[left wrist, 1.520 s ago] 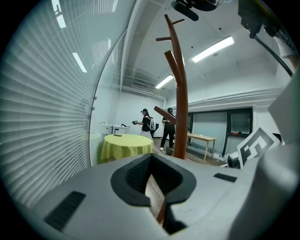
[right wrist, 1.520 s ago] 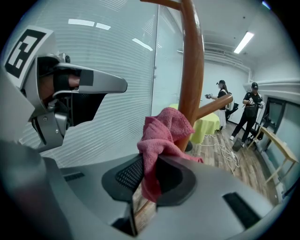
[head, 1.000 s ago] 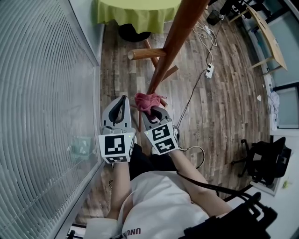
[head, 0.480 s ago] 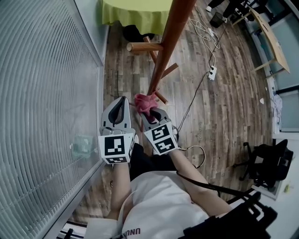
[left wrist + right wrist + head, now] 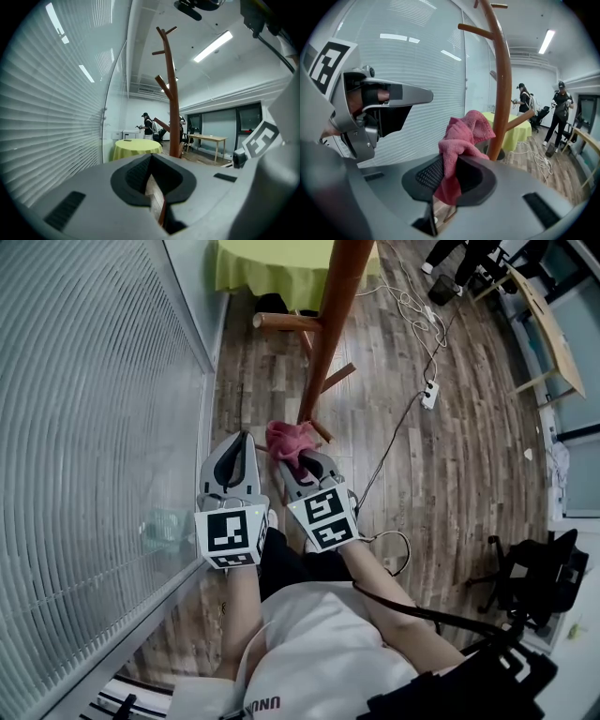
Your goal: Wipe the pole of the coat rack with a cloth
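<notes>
While the right gripper (image 5: 298,461) pinches a pink cloth (image 5: 285,439) between its jaws, the bunched free end of that cloth sits against the pole (image 5: 328,324) of the coat rack, low down near its foot on the wooden floor (image 5: 469,474). The right gripper view shows the hold plainly: the two dark pads (image 5: 429,174) close on a fold of the cloth, and the rest billows up and to the right until it meets the brown pole. The left gripper (image 5: 238,444) hovers just beside the right one, on the side of the slatted blinds (image 5: 84,427), apart from both cloth and pole. Its jaws are pressed together with nothing in them — only a thin slit of floor shows beneath. Higher on the pole a short peg (image 5: 281,322) sticks out sideways. Beyond the rack stands a round table (image 5: 281,263) under a yellow-green cover, and a white power strip (image 5: 430,392) lies on the floor to the right.
</notes>
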